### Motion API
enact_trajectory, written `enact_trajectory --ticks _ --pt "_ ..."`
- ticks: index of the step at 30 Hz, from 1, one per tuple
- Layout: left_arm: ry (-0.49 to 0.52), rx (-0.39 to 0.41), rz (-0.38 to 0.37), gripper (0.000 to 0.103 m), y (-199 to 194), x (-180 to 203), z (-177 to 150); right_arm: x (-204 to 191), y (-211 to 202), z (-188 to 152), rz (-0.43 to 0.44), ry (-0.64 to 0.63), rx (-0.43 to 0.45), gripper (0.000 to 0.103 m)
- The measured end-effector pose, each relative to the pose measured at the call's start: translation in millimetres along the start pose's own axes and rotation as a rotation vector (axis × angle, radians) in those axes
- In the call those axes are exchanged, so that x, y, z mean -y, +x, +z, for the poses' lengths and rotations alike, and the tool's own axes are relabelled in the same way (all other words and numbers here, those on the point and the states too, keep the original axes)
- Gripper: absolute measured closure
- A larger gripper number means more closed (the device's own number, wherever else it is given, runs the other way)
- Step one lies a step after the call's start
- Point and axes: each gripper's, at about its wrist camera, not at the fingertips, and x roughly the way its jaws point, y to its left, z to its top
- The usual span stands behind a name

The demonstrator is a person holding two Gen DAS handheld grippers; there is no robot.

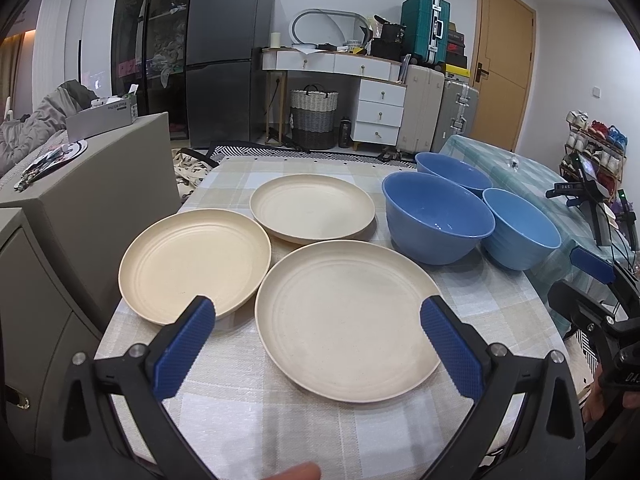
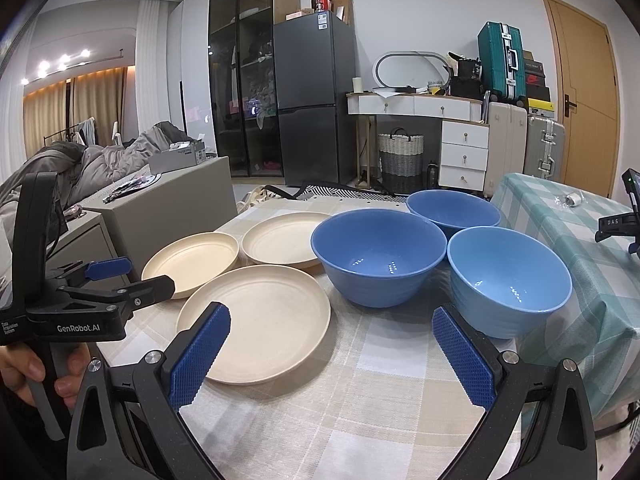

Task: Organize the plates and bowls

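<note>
Left wrist view showed the left tongs (image 1: 318,314) wide and empty, right over the near plate (image 1: 348,320) by the table's (image 1: 224,408) front edge, while the right tongs (image 2: 332,326), also wide, pointed between plate and bowls (image 2: 378,256).

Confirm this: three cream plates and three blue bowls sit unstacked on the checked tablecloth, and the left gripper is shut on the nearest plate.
Wrong on the grip. The left wrist view shows the left gripper open, holding nothing, above the nearest round cream plate. The rest stands.
</note>
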Motion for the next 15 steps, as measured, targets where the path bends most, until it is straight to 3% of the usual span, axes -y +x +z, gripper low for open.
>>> enact_trajectory --ticks 15 --pt "0.0 -0.005 0.014 0.0 -1.8 -0.9 3.4 -9.3 2.7 6.1 0.003 -0.014 -0.004 0.0"
